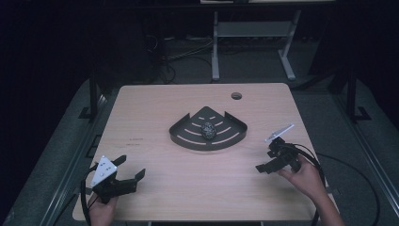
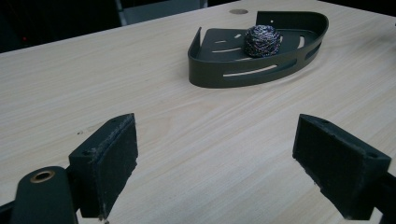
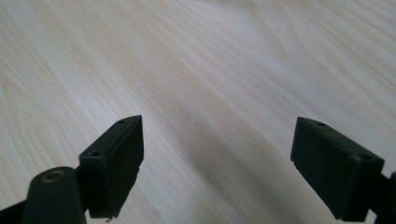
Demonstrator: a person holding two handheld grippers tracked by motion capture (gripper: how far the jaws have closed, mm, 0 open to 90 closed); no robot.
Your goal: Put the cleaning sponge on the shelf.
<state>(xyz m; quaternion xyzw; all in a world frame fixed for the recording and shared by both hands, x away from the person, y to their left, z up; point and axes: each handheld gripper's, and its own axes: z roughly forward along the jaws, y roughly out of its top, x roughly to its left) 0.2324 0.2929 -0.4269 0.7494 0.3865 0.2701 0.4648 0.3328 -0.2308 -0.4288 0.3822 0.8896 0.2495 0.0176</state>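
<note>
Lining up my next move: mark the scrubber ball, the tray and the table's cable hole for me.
Scrubber ball (image 2: 263,41), left gripper view, on its rounded front.
Tray (image 2: 243,74), left gripper view, on its slotted curved wall.
Cable hole (image 1: 236,96), high view, at the hole's centre near the far edge.

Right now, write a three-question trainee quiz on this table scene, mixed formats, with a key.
1. True or false: the steel wool ball lies inside the dark corner tray.
2. Multiple choice: the left gripper is A) open and empty, B) shut on the ball, C) shut on the tray's rim.
3. Fill in: the right gripper is held with its jaws ____ over bare wooden table.

Key: 1 true; 2 A; 3 open.
</note>
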